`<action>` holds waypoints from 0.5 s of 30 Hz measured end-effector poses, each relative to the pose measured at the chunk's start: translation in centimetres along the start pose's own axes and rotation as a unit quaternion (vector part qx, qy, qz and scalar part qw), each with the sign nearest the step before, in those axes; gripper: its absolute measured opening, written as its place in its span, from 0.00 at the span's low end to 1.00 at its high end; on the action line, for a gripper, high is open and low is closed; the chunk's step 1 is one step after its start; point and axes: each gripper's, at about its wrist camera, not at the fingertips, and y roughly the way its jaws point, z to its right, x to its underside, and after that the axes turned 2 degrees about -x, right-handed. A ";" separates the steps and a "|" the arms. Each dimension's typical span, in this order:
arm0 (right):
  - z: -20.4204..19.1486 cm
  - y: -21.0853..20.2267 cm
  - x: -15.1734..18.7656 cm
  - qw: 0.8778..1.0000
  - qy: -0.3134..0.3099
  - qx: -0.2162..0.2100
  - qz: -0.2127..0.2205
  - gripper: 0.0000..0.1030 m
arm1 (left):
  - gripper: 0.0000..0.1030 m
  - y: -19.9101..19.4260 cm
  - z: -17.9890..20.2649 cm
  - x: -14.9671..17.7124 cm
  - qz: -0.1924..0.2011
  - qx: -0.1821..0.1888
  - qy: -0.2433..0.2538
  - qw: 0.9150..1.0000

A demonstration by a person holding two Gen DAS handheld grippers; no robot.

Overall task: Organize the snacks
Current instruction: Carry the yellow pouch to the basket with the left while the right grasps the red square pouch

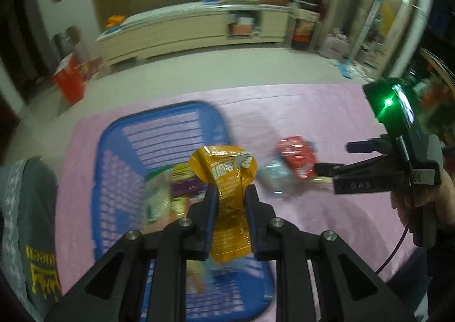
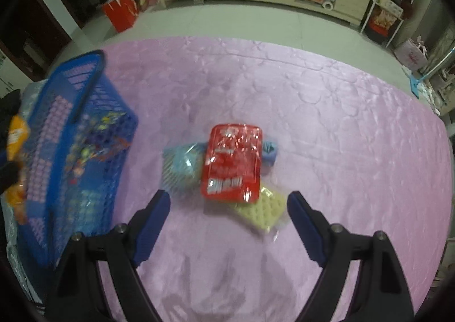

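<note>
Left wrist view: left gripper (image 1: 231, 197) clamped on orange pouch (image 1: 227, 180), held above blue basket (image 1: 159, 123), over snacks already inside. Right gripper (image 1: 335, 158) at far right of basket, beside red pack (image 1: 297, 158).

Right wrist view: right gripper (image 2: 229, 205) spread wide, nothing between its jaws, poised above pile well right of basket (image 2: 85, 111): red pack (image 2: 231, 162) on top, pale blue pack (image 2: 182, 162) toward basket, yellow pack (image 2: 261, 211) on the side away from it, all on pink cloth (image 2: 341, 123).

Step judged in hand: pouch carried over basket for dropping in, pile next in line. Next move probably calls for opening left jaws over basket, then lowering right jaws astride red pack.

Legible writing: "TASTY" on pouch, above large characters too blurred to read; lettering on red pack illegible.
</note>
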 end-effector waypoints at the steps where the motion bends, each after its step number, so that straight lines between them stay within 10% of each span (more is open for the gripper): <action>1: 0.1 0.9 -0.5 1.000 0.007 0.002 -0.004 0.85 | 0.18 0.6 -1.1 0.0 -0.007 -0.008 -0.014 1.000; 15: 0.8 7.8 -3.2 0.997 0.045 0.028 -0.050 0.85 | 0.19 6.3 -4.2 -0.2 -0.058 -0.027 -0.049 0.997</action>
